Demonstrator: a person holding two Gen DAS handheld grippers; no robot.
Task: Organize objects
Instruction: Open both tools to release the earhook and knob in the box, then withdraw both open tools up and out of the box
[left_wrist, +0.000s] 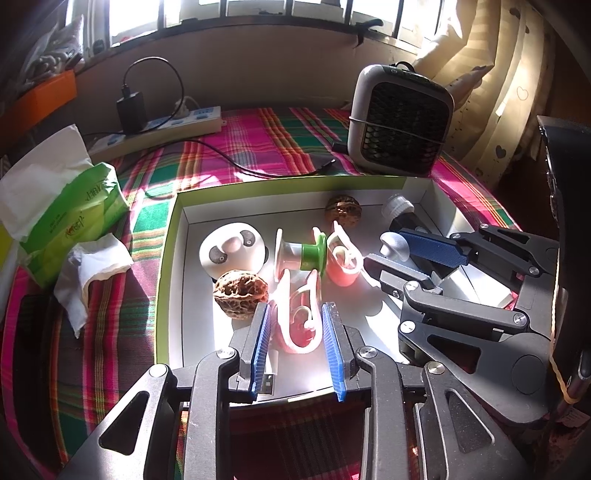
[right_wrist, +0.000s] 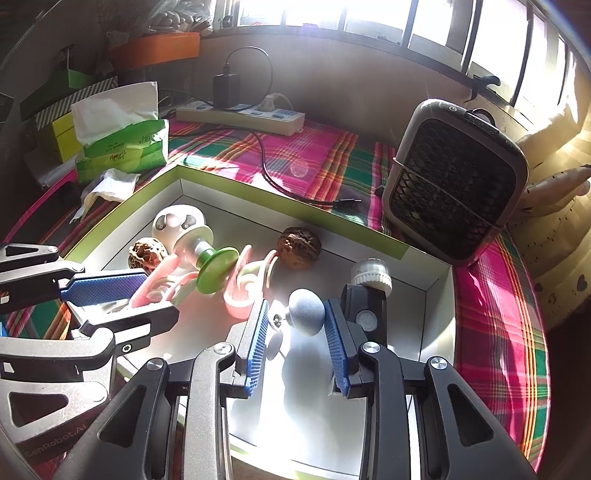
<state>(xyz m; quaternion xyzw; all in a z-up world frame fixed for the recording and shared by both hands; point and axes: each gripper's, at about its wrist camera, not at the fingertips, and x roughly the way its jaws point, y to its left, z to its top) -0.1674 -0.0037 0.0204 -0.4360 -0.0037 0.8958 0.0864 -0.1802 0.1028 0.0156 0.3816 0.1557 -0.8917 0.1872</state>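
Note:
A white box with a green rim (left_wrist: 165, 258) holds a panda-faced white piece (left_wrist: 231, 251), two walnuts (left_wrist: 241, 291) (left_wrist: 342, 208), a green-and-pink spool (left_wrist: 303, 253), pink clips (left_wrist: 341, 258) and a black item with a white cap (left_wrist: 399, 210). My left gripper (left_wrist: 295, 317) stands over the box's near side, open, with a pink clip (left_wrist: 299, 325) resting on the floor between its blue pads. My right gripper (right_wrist: 295, 306) is shut on a grey mushroom-shaped knob (right_wrist: 306, 312), cap against the right pad, just above the box floor.
The box lies on a plaid cloth (left_wrist: 280, 140). A green tissue pack (left_wrist: 70, 210) and a crumpled tissue (left_wrist: 92, 273) sit to the left. A small grey fan (left_wrist: 400, 122) stands behind the box, with a power strip (left_wrist: 177, 125) and a black cable (left_wrist: 236, 162).

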